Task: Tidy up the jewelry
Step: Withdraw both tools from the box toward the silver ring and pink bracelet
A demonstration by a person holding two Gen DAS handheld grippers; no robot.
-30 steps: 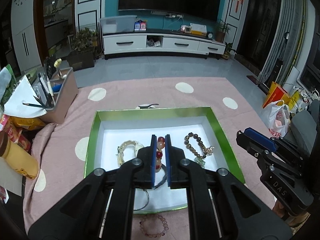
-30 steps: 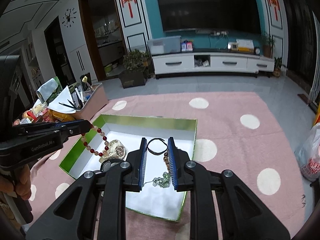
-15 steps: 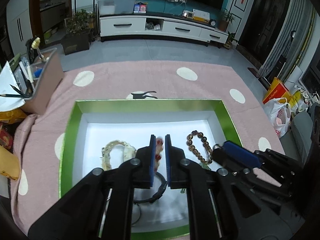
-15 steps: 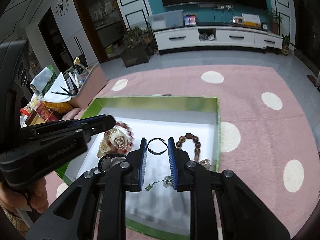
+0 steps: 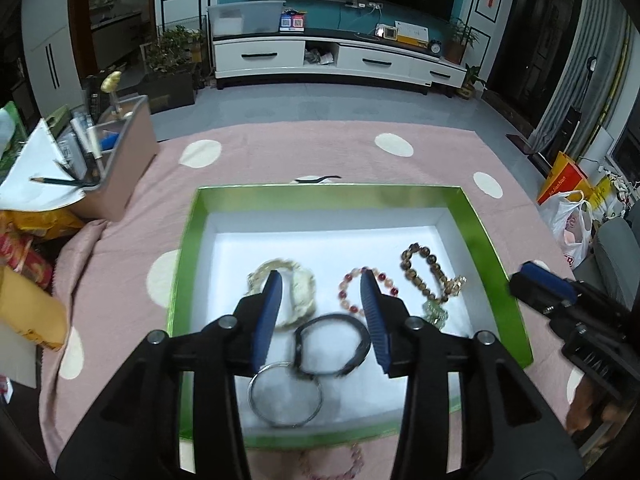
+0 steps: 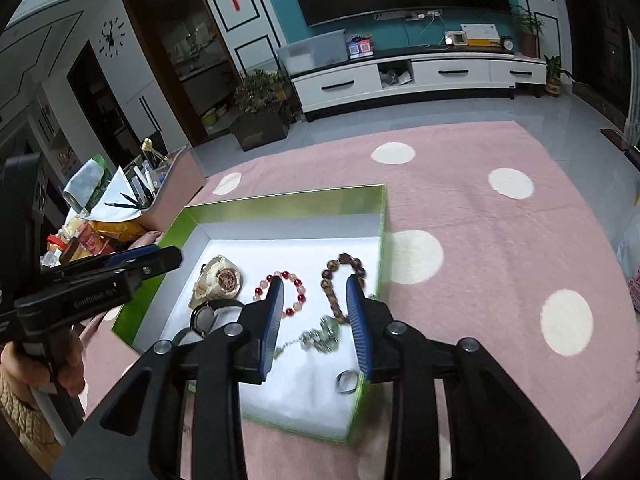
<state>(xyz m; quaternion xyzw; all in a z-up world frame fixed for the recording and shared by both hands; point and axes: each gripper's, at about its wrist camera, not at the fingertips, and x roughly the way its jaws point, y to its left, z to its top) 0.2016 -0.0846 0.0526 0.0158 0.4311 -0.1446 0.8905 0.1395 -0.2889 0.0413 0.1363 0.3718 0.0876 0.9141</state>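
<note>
A green box with a white floor (image 5: pixel 188 240) (image 6: pixel 384 216) lies on the pink dotted cloth. In it lie a cream watch (image 6: pixel 218 280), a red and pink bead bracelet (image 5: pixel 352 284) (image 6: pixel 294 280), a brown bead bracelet (image 5: pixel 424 268) (image 6: pixel 332 284), a green pendant chain (image 6: pixel 324 334), a black band (image 5: pixel 332 344), a silver bangle (image 5: pixel 284 396) and a ring (image 6: pixel 346 382). My left gripper (image 5: pixel 320 292) is open and empty above the box's middle. My right gripper (image 6: pixel 314 294) is open and empty above the bracelets.
A pink bead bracelet (image 5: pixel 332 464) lies on the cloth in front of the box. A tan organiser with pens (image 5: pixel 116 160) and snack packets (image 5: pixel 28 264) stand at the left. Plastic bags (image 5: pixel 572 220) sit off the cloth at the right.
My left gripper opened and let the red and pink bead bracelet go; it now lies in the box. My right gripper opened wider and drew back to the right.
</note>
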